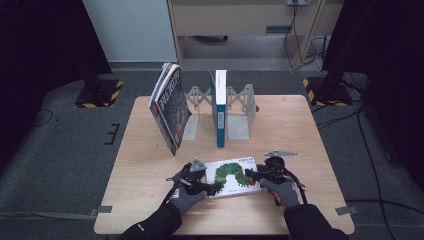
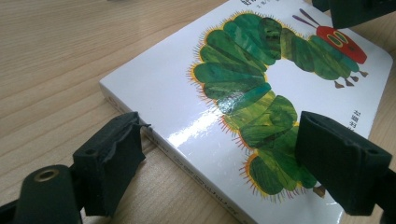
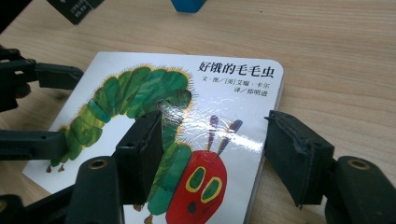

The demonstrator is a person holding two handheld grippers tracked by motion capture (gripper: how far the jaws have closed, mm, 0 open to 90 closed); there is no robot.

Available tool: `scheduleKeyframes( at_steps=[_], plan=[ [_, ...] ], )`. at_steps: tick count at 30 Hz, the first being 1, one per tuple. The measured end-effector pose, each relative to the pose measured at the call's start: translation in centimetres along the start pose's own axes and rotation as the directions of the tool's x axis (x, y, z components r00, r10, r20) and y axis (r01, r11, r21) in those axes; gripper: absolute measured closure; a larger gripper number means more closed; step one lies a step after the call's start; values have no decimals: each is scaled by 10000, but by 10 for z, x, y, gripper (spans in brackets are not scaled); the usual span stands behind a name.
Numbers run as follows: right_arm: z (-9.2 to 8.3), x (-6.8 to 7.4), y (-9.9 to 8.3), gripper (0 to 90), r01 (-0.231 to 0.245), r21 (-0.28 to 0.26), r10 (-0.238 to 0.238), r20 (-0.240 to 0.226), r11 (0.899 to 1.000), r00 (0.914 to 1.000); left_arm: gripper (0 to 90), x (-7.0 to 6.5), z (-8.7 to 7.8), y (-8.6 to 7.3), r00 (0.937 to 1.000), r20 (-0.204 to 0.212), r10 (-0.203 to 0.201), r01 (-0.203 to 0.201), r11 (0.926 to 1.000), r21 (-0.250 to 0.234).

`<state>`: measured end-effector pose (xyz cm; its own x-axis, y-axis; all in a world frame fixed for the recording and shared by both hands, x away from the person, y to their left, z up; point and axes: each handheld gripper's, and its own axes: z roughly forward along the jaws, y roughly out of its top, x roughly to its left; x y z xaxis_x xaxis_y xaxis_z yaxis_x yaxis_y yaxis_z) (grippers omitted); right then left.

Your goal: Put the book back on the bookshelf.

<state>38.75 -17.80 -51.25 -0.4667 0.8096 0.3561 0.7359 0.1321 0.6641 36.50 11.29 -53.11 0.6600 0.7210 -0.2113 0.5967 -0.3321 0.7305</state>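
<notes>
Lying flat on the table (image 1: 150,200) near the person's edge, the book (image 1: 235,176) is sitting between the two grippers, its caterpillar cover facing up. It is looking like a thick board book: stiff, fairly light, with a glossy cover that is catching glare and will probably be slippery under rubber pads. It should not bend or crush, so a firm pinch across its thickness at an edge seems the safest hold, one gripper at each short end, since it is resting flush on the wood with little room beneath.

The left gripper (image 2: 219,158) is standing spread wide at the spine end, one pad hanging over the table beside the spine and the other over the cover; neither pad is pressing on the book. The right gripper (image 3: 215,154) is straddling the opposite edge near the caterpillar's red head, one pad over the cover and the other out past the edge above the table. Its jaws are about half apart and gripping nothing that I can make out.

Farther back, a leaning book (image 1: 170,107) and a blue book (image 1: 220,107) are standing at the bookend rack (image 1: 240,112), well apart from the grippers.
</notes>
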Motion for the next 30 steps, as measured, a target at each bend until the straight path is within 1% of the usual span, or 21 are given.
scheduleKeyframes(
  at_steps=[1,3,8,10,16,17,18,19,20,21,22,23,25,26,28,29,30],
  plan=[
    [-1,0,0,372,31,-78,-31,-48,10000,10000,140,1,0,0,10000,45,-32,32,10000,2],
    [-5,0,1,372,-76,-225,72,-178,9997,9998,139,1,0,0,9999,93,-104,104,9999,-16],
    [-13,1,5,371,43,-634,-73,-472,9980,9989,129,2,0,0,9995,229,-203,205,9998,-84],
    [-17,1,6,372,-15,-760,-32,-614,9971,9981,125,2,0,0,9992,295,-278,281,9996,-98],
    [-16,1,7,367,28,-749,-75,-629,9972,9980,118,2,0,0,9990,357,-259,264,9995,-148],
    [-17,1,8,397,-9,-865,-68,-885,9962,9960,128,2,0,0,9981,550,-262,271,9995,-163],
    [-17,2,9,393,-389,-1029,229,-1516,9939,9882,142,1,1,0,9966,775,-273,285,9995,-145],
    [-17,6,10,395,-508,-1163,293,-1795,9919,9833,151,-2,2,0,9957,892,-259,270,9996,-104],
    [-16,11,11,389,-227,-1179,12,-1791,9928,9838,158,-6,5,-1,9967,801,-111,115,9999,-46],
    [-13,16,11,375,115,-1052,-288,-1642,9944,9860,158,-11,6,0,9984,526,221,-222,9998,12],
    [-9,19,10,364,348,-879,-481,-1530,9955,9871,154,-14,7,0,9984,342,455,-459,9989,110],
    [-7,21,9,355,424,-678,-516,-1399,9968,9888,133,-16,7,0,9986,335,419,-424,9990,139],
    [-4,19,7,341,619,-525,-663,-874,9967,9940,140,-15,7,0,9990,323,301,-305,9995,113],
    [-4,16,7,333,611,-469,-639,-613,9970,9961,144,-14,6,0,9990,325,314,-318,9994,115],
    [-6,6,6,323,424,-378,-427,-75,9984,9991,149,-12,6,0,9994,246,257,-258,9997,48],
    [-6,0,5,313,291,-275,-285,238,9992,9993,149,-12,6,0,9994,227,243,-244,9997,34],
    [-6,-4,5,308,255,-190,-246,471,9995,9986,149,-12,6,-1,9995,209,236,-237,9997,19]
  ],
)
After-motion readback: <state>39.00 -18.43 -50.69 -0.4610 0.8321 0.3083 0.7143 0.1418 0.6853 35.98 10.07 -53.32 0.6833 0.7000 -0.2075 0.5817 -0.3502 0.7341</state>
